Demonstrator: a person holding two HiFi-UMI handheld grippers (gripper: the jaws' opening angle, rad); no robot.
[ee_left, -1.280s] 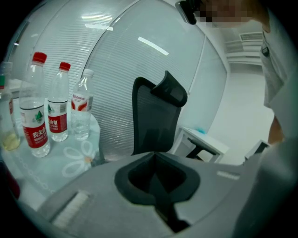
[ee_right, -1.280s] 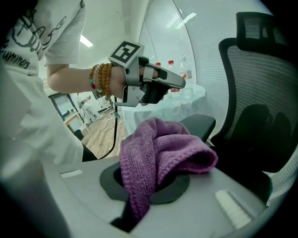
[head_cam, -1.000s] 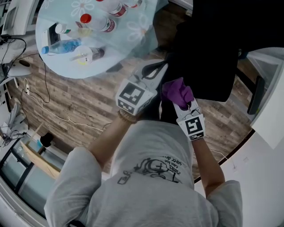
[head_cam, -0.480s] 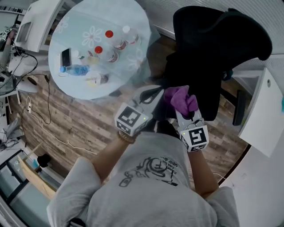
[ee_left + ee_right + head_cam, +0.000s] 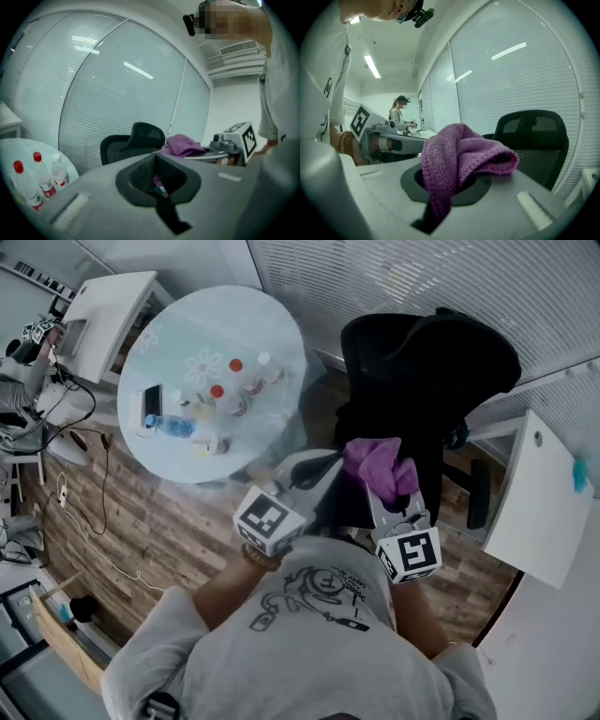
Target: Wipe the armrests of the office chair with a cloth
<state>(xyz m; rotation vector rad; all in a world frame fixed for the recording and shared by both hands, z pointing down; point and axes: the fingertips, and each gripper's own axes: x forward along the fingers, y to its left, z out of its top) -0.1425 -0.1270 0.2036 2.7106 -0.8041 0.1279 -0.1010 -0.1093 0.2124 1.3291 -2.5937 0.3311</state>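
The black office chair (image 5: 427, 381) stands in front of me, with one armrest (image 5: 478, 493) showing at its right side; the other armrest is hidden. My right gripper (image 5: 382, 488) is shut on a bunched purple cloth (image 5: 380, 468), which drapes over its jaws in the right gripper view too, cloth (image 5: 459, 159) before chair (image 5: 534, 140). My left gripper (image 5: 323, 465) is just left of it, shut with nothing held. Both hang over the near edge of the seat, apart from the armrests. The left gripper view shows the chair (image 5: 133, 140) and the cloth (image 5: 183, 144).
A round glass table (image 5: 281, 409) with bottles (image 5: 234, 395) and a phone stands left of the chair. A white desk (image 5: 534, 502) is close on the right. Blinds cover the wall behind. Cables lie on the wood floor (image 5: 141, 521). Another person (image 5: 398, 115) works far off.
The head view has pulled back, so the whole chair and table now show. Both grippers stay side by side near my body, the cloth still in the right one.
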